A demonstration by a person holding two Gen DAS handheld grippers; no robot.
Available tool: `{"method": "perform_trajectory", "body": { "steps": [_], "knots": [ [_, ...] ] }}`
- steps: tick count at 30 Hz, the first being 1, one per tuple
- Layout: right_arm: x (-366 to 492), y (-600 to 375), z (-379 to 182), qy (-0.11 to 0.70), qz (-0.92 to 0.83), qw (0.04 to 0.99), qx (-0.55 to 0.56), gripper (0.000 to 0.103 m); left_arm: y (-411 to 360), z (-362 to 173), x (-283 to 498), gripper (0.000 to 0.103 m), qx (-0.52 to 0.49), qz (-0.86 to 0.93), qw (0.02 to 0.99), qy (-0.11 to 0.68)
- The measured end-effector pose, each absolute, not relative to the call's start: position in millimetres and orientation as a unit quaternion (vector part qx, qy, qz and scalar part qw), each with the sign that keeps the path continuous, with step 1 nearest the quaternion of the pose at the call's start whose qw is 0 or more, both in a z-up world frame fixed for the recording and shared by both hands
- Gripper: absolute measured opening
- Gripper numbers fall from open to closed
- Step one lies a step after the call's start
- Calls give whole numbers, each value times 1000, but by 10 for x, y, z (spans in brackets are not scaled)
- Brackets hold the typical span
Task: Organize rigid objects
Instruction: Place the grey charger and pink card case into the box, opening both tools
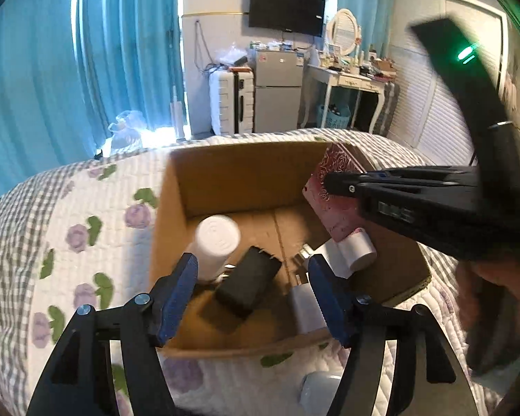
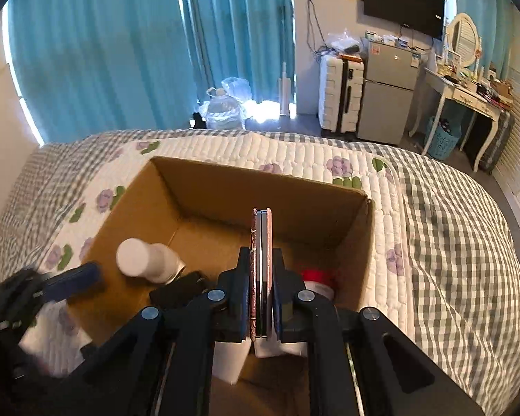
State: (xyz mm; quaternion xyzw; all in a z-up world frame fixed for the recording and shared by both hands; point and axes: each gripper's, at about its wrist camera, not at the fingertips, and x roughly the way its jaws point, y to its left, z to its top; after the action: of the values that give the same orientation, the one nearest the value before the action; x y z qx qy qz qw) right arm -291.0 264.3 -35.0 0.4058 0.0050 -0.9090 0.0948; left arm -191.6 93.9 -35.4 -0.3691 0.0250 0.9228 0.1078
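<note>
An open cardboard box (image 1: 239,170) (image 2: 204,187) sits on the bed. Inside lie a white bottle (image 1: 216,242) (image 2: 145,260), a black box (image 1: 248,282) (image 2: 180,291), white pieces (image 1: 358,248) and a red-capped item (image 2: 317,277). My left gripper (image 1: 253,294) is open and empty above the box's near side, its fingers either side of the black box. My right gripper (image 2: 260,277) is shut on a thin red rose-patterned case (image 2: 260,260) (image 1: 326,190), held on edge over the box.
The bed has a quilted floral cover (image 1: 86,242) and a grey checked blanket (image 2: 450,225). A white object (image 1: 320,391) lies on the cover near the box's front. Teal curtains, a suitcase, a small fridge and a dressing table stand beyond the bed.
</note>
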Motion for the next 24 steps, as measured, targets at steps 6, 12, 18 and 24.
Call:
{"method": "perform_trajectory", "body": {
  "steps": [6,12,18,24],
  "knots": [
    [-2863,2655,-226,-18,-917,69,392,39,668,-118,-1733,70,-357,929,100,-4],
    [-2312,2561,251,21,-939,87,332,64,497,83,-1502,72,-344,935,85,-3],
    [-1711,2362,437,65,-945,96,307,87,363,285,-1221,77,-327,942,72,-15],
    [-1247,2103,284,78,-936,150,309,89,217,228,-1004,78,-330,944,20,11]
  ]
}}
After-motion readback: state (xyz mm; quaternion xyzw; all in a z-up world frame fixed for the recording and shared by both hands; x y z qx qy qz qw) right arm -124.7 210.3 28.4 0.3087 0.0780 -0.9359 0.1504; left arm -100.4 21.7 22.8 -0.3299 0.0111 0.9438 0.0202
